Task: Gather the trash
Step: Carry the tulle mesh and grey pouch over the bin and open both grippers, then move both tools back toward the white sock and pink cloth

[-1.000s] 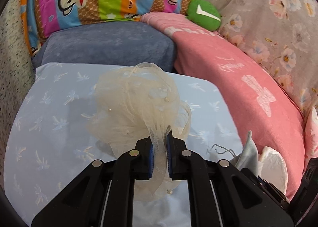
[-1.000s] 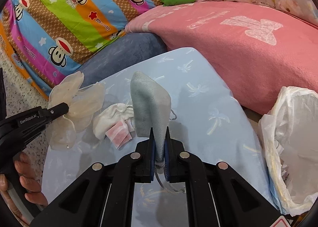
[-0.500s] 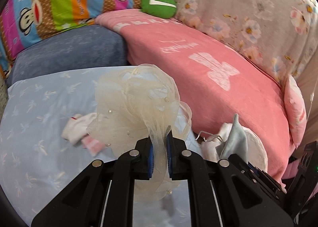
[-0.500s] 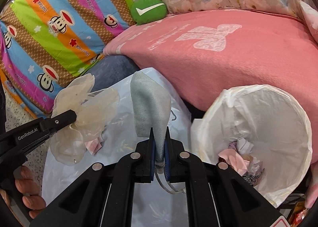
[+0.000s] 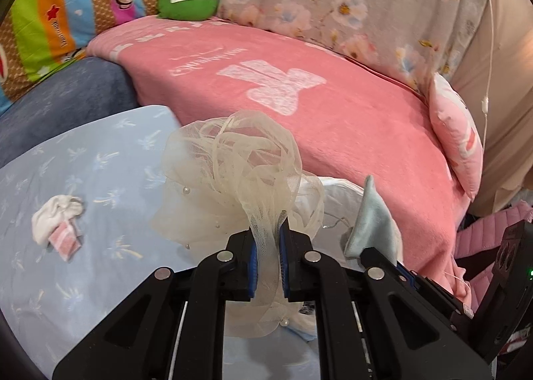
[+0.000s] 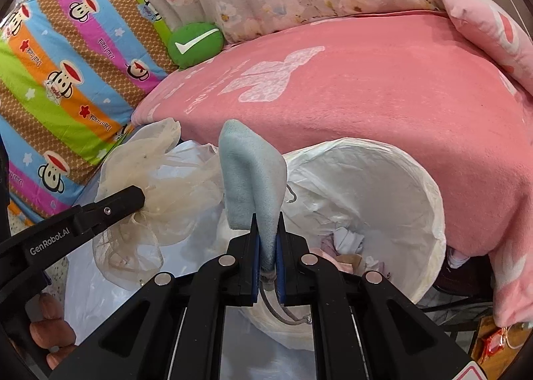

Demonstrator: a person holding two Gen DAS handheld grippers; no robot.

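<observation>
Light blue sheet with a pale palm print [image 5: 110, 160], spread flat below the pink blanket [image 5: 333, 120]. On the sheet, well left of that blanket's near edge, lay a crumpled white cloth [image 5: 53, 216], touching a small pink-and-white striped scrap [image 5: 65, 241] just below it.
</observation>
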